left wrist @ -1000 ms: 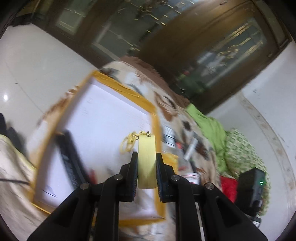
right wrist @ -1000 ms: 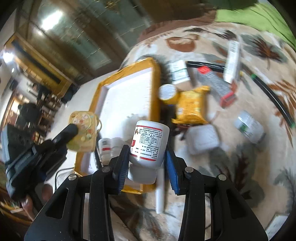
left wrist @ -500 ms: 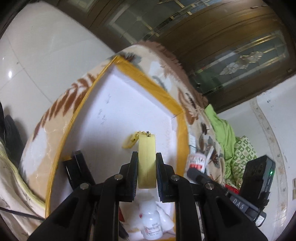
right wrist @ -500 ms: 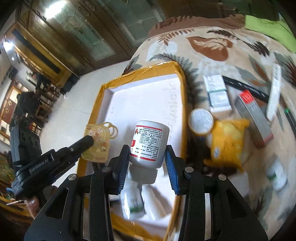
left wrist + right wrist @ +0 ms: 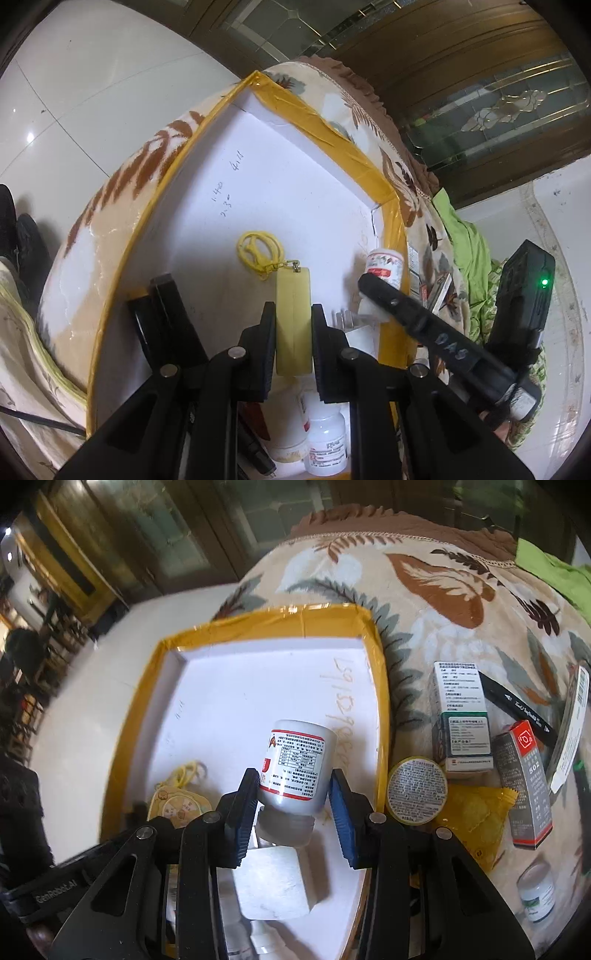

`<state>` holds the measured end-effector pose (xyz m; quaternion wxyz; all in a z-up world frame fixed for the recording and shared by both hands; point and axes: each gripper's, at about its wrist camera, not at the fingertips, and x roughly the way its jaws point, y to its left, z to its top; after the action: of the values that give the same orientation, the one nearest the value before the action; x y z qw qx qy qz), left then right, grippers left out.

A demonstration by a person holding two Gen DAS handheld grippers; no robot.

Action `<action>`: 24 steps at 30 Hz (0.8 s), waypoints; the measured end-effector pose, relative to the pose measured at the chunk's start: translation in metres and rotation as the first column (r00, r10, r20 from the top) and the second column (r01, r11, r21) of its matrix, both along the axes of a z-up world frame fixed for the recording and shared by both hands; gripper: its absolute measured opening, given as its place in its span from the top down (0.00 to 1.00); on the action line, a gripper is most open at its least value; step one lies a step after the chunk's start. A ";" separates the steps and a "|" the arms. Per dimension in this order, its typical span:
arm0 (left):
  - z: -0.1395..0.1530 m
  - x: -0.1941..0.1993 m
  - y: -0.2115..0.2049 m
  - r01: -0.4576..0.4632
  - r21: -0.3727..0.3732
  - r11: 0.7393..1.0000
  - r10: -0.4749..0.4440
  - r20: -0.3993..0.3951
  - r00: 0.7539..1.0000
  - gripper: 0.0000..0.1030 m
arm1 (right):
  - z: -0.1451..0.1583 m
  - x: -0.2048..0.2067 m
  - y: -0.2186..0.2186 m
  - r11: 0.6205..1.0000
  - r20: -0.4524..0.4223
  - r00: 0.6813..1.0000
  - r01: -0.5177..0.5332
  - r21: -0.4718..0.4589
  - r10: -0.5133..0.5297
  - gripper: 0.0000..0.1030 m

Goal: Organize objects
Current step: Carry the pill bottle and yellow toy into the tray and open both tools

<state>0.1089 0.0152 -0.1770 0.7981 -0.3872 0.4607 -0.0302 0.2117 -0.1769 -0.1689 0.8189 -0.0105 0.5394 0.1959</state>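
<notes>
The tray (image 5: 382, 716) with its yellow taped rim sits on a leaf-patterned blanket (image 5: 424, 602). Above its white floor, the right gripper (image 5: 291, 812) clamps an upended white bottle (image 5: 295, 764), and the left gripper (image 5: 293, 339) pinches a yellow keychain (image 5: 293, 321). The risk is crowding — both hover close together, so a release could knock the bottles (image 5: 325, 446) already lying below.

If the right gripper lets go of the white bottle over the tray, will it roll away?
Probably a bit. The white bottle is round, so it could roll once on its side. The tray's raised yellow rim would likely stop it. Plastic, so a drop shouldn't break it.
</notes>
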 end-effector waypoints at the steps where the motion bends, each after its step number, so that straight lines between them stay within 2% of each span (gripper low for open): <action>1: 0.000 0.000 0.000 -0.001 -0.003 1.000 0.001 0.000 1.000 0.84 | -0.001 0.000 0.003 1.000 0.008 1.000 -0.006 -0.023 0.007 0.63; 8: -0.003 -0.001 0.003 -0.025 -0.024 0.999 0.025 -0.010 1.000 0.83 | -0.008 -0.012 0.016 0.993 0.033 0.998 -0.043 -0.109 0.047 0.63; 13: -0.008 -0.002 0.009 -0.070 -0.050 0.996 0.069 -0.032 0.997 0.80 | -0.009 -0.010 0.014 0.995 0.023 0.999 -0.036 -0.098 0.039 0.63; 17: -0.013 -0.003 0.011 -0.104 -0.042 0.994 0.101 -0.070 0.992 0.73 | -0.006 -0.006 0.006 0.999 -0.017 1.000 -0.023 -0.027 0.022 0.63; 20: -0.012 -0.004 0.009 -0.091 -0.046 0.995 0.088 -0.062 0.994 0.62 | -0.001 -0.005 -0.009 0.997 -0.072 0.997 0.019 0.078 -0.014 0.62; 24: -0.007 -0.008 0.010 -0.084 -0.061 0.995 0.082 -0.042 0.996 0.57 | 0.005 -0.011 -0.034 0.975 -0.135 0.990 0.066 0.211 -0.038 0.62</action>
<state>0.1008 0.0250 -0.1838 0.7768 -0.4313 0.4589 -0.0038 0.2008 -0.2106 -0.1638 0.7832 0.1048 0.5673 0.2319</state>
